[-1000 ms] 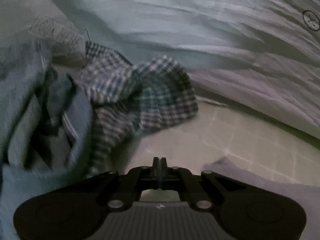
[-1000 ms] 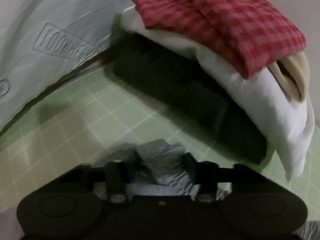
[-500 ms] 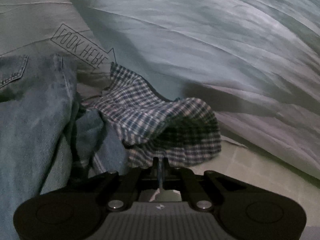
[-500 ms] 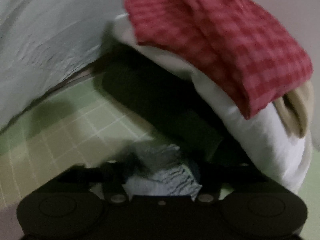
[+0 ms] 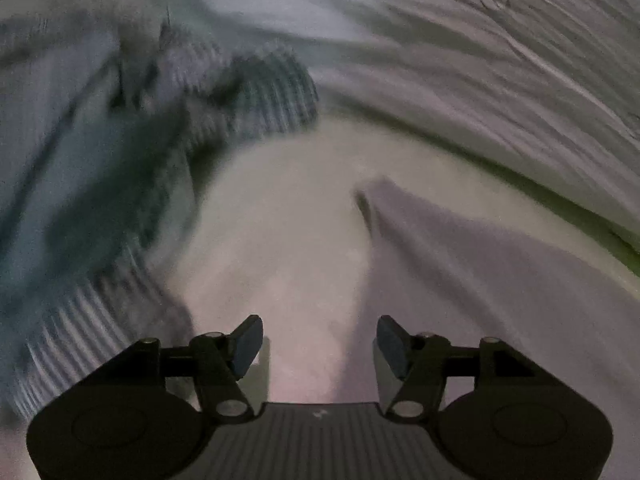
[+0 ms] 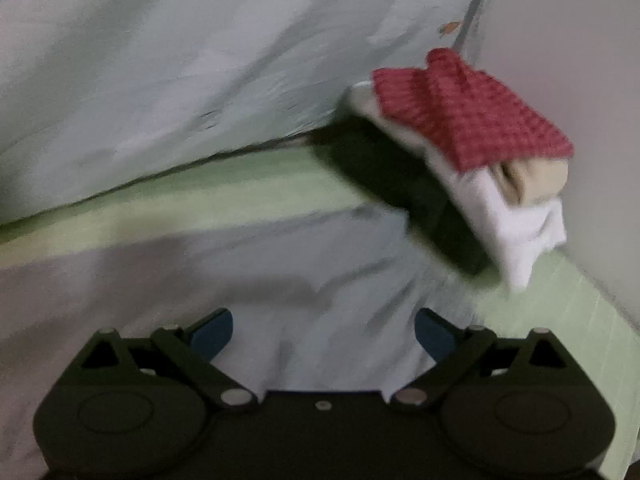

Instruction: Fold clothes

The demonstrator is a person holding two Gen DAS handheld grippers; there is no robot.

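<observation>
The left wrist view is blurred by motion. My left gripper (image 5: 320, 344) is open over the mat, its jaws still opening with nothing between them. A pale grey garment (image 5: 480, 280) lies flat just to its right. A plaid garment (image 5: 260, 92) and denim (image 5: 60, 160) are heaped at the far left. My right gripper (image 6: 323, 334) is open, jaws still widening, above the same pale garment (image 6: 320, 260), whose cloth lies loose under the fingers and is not pinched. A folded stack topped by a red checked piece (image 6: 468, 120) sits at the far right.
The green gridded mat (image 6: 240, 200) lies under everything. A rumpled pale quilt (image 6: 200, 60) bounds the far side, also the quilt (image 5: 440, 40) in the left view. The stack holds white (image 6: 500, 216), beige (image 6: 520, 184) and dark (image 6: 400, 184) layers, beside a plain wall (image 6: 560, 40).
The left gripper went from shut to open and swung away from the plaid garment. The right gripper released the bunched pale cloth, which now lies spread, and drew back from the stack.
</observation>
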